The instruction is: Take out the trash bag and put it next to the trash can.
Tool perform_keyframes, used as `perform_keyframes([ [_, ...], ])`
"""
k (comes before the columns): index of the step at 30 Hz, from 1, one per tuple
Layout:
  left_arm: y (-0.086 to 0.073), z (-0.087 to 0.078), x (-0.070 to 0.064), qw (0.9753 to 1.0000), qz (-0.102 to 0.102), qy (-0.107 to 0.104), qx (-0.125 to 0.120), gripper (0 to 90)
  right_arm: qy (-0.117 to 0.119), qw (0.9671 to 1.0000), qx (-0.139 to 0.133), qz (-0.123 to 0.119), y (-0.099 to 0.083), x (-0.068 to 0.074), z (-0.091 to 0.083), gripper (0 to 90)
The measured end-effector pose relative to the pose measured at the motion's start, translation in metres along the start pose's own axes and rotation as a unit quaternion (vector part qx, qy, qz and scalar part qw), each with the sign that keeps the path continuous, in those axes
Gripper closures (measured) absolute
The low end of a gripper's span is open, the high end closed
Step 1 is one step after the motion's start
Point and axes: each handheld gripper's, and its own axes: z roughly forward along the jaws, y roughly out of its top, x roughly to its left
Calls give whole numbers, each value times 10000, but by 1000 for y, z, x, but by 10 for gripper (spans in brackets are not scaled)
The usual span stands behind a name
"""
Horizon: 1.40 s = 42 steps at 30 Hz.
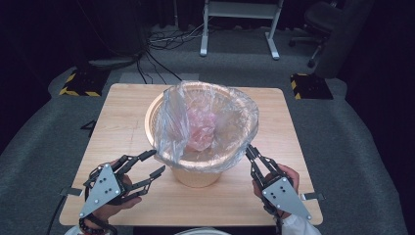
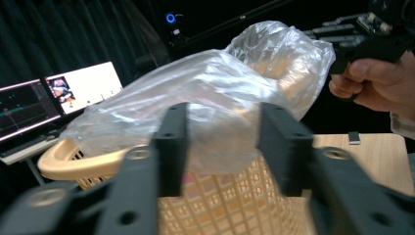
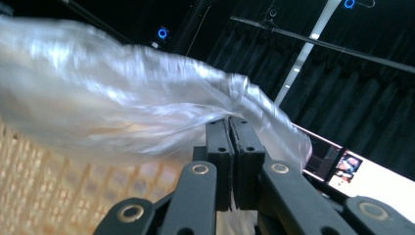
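Basket [image 1: 198, 174] stood mid-table [image 1: 122, 127], lined with a clear plastic bag [image 1: 215, 122] draped over its rim. Right gripper [image 1: 250, 151] had its jaws pressed together on the bag's edge at the near-right rim. Left gripper [image 1: 152, 163] sat near-left of the basket, jaws wide apart, holding nothing.

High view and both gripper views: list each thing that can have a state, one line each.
Plastic bag: open, lining the basket, its edge draped over the rim.
Basket: upright on the table, something pink inside the bag.
Left tongs: open, near the bag's edge, not gripping.
Right tongs: shut on the plastic bag's edge.
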Motion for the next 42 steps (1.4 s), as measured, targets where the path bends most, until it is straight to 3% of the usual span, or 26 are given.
perform_keyframes([
  [2,3,1,-2,9999,74,83,53,642,60,9999,-37,93,4,-3,-1,878],
  [5,8,5,-6,9999,-6,-108,0,661,112,9998,-123,140,11,-7,-4,900],
  [8,13,11,-13,9998,18,-170,67,562,327,9993,-138,108,21,-9,1,900],
  [10,15,16,-16,9994,-74,-314,93,487,421,9990,-62,129,25,-9,5,900],
  [11,17,18,-18,9995,-101,-273,121,442,537,9984,-16,177,26,-9,7,900],
  [14,21,26,-25,9992,-54,-343,202,388,617,9978,12,255,25,-6,7,900],
  [17,27,31,-28,9991,46,-348,247,513,699,9972,41,274,22,-2,7,900],
  [18,31,35,-29,9993,52,-267,243,513,730,9970,56,264,21,-1,7,900],
  [19,34,38,-31,9991,6,-343,267,585,805,9960,69,377,19,-1,6,900],
  [20,36,40,-33,9994,47,-258,231,663,852,9953,104,447,17,-1,6,900],
  [22,38,46,-38,9994,147,-245,182,766,888,9945,95,554,14,0,5,900],
  [24,38,51,-41,9996,91,-241,138,845,1015,9928,117,631,16,-1,3,900],
  [25,39,56,-42,9994,38,-341,87,873,1126,9908,81,743,16,-1,2,900],
  [31,43,79,-54,9981,16,-603,91,888,1316,9880,-26,812,21,10,1,898],
  [33,42,84,-56,9984,-21,-557,44,881,1253,9886,-69,833,22,12,0,754],
  [35,41,87,-55,9985,-74,-545,62,875,1340,9870,-94,876,23,11,-1,723],
  [37,41,87,-55,9989,-110,-460,56,861,1304,9878,-92,847,24,11,-3,632],
  [41,41,85,-55,9991,-149,-387,-13,847,1472,9864,-49,731,32,14,-8,500],
  [42,42,85,-55,9991,-132,-394,-18,845,1598,9842,-19,766,35,15,-8,492],
])
